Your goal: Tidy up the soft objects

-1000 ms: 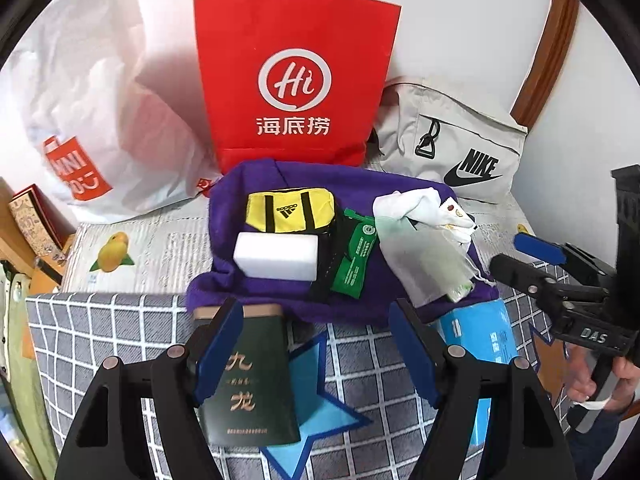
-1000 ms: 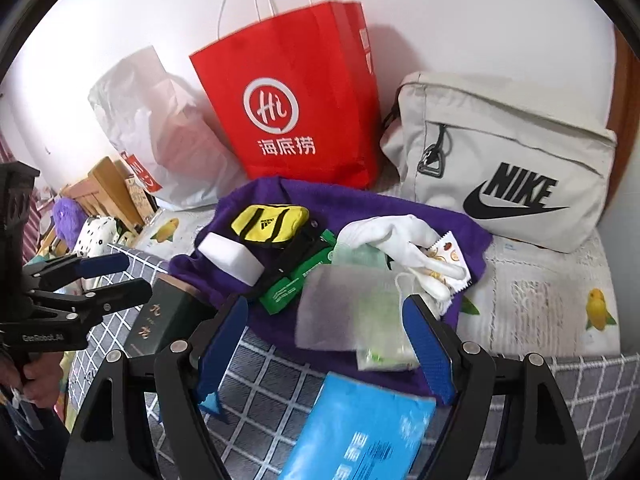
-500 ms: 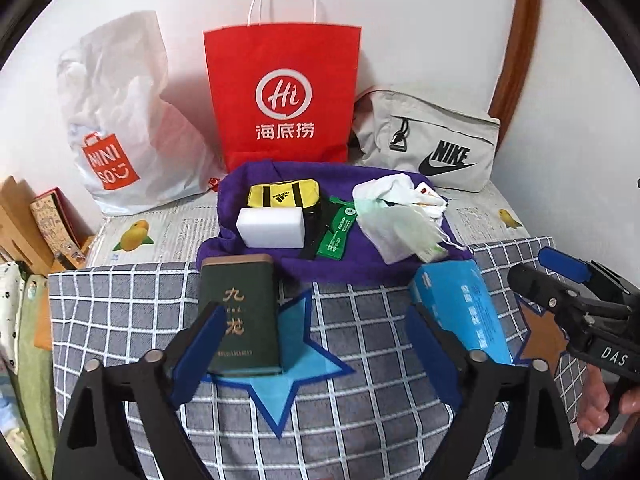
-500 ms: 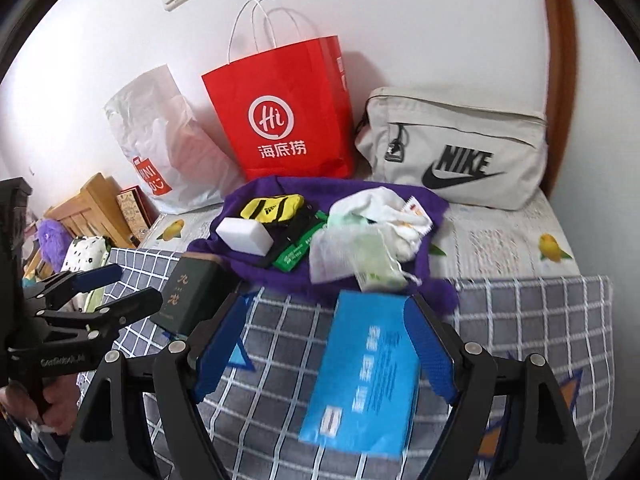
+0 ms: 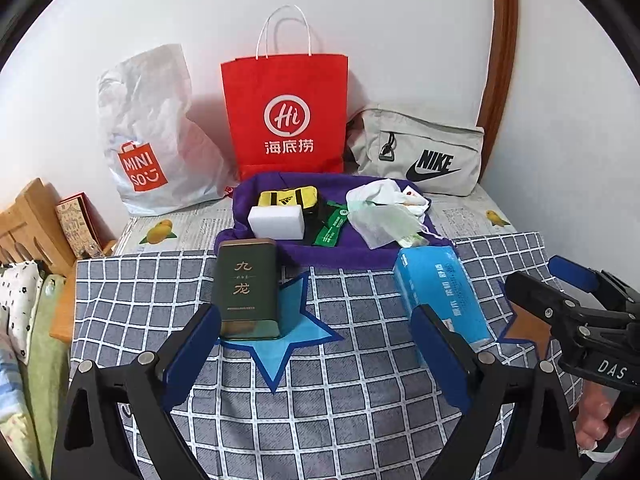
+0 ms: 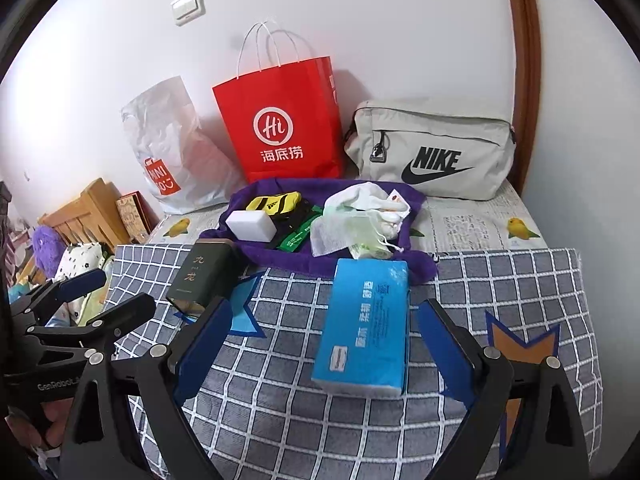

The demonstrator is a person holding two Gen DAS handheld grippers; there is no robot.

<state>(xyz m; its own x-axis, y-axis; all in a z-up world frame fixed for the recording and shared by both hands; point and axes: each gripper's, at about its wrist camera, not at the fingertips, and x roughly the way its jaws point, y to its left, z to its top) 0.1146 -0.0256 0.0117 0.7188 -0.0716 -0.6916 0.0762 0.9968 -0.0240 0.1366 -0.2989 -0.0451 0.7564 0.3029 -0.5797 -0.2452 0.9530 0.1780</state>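
Note:
A purple towel (image 5: 340, 254) (image 6: 420, 264) lies on the bed with a white sponge block (image 5: 276, 222) (image 6: 251, 226), a yellow pouch (image 5: 287, 197) (image 6: 273, 203), a green packet (image 5: 330, 230), a white mesh bag (image 5: 380, 222) (image 6: 340, 228) and white socks (image 6: 366, 196) on it. A dark green tin (image 5: 247, 288) (image 6: 204, 276) and a blue tissue pack (image 5: 444, 298) (image 6: 366, 322) lie on the checked cloth in front. My left gripper (image 5: 316, 348) is open and empty, behind the tin. My right gripper (image 6: 322, 354) is open and empty, straddling the tissue pack's near end.
A red paper bag (image 5: 286, 114) (image 6: 280, 124), a white Miniso bag (image 5: 152, 136) and a grey Nike bag (image 5: 424, 152) (image 6: 432, 148) stand against the wall. A wooden headboard (image 5: 28, 216) and bedding are at the left.
Both grippers have pulled back and up from the towel, so the tin, the tissue pack and more checked cloth have come into view. Both stay open.

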